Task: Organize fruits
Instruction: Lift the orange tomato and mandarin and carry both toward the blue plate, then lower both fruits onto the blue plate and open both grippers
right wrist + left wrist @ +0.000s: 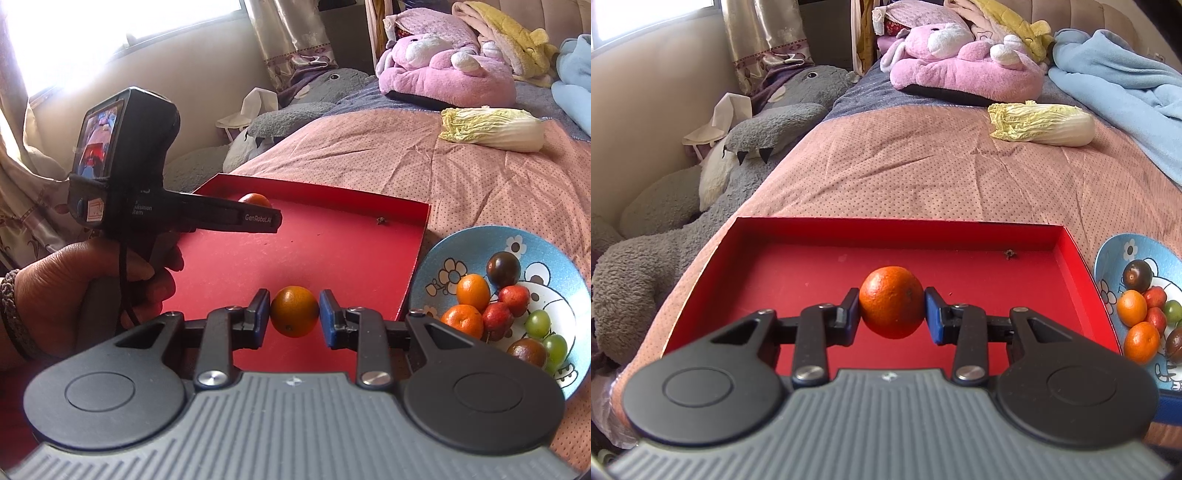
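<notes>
Gripping one orange (pixel 892 302) in your left gripper (pixel 892 308) and another orange (pixel 294 311) in the right gripper (pixel 294 314), both low-centre over the red tray (pixel 798 266), you risk them rolling away if dropped high.

we can't see under either held fruit, so whether the orange (pixel 892 301) in the left gripper (pixel 892 306) touches the red tray (pixel 812 273) floor is unclear; same for the small orange (pixel 294 311) in the right gripper (pixel 294 314). in the right wrist view the left tool's body covers most of its fruit, only a top sliver shows. the bowl (pixel 1108 254) is cut by the left view's right edge, approx half gone. in the right view its near rim sits behind the gripper housing. the speck (pixel 380 221) by the tray's far wall is too small to id. the person's hand (pixel 74 280) is cut off at the wrist by the frame edge.
</notes>
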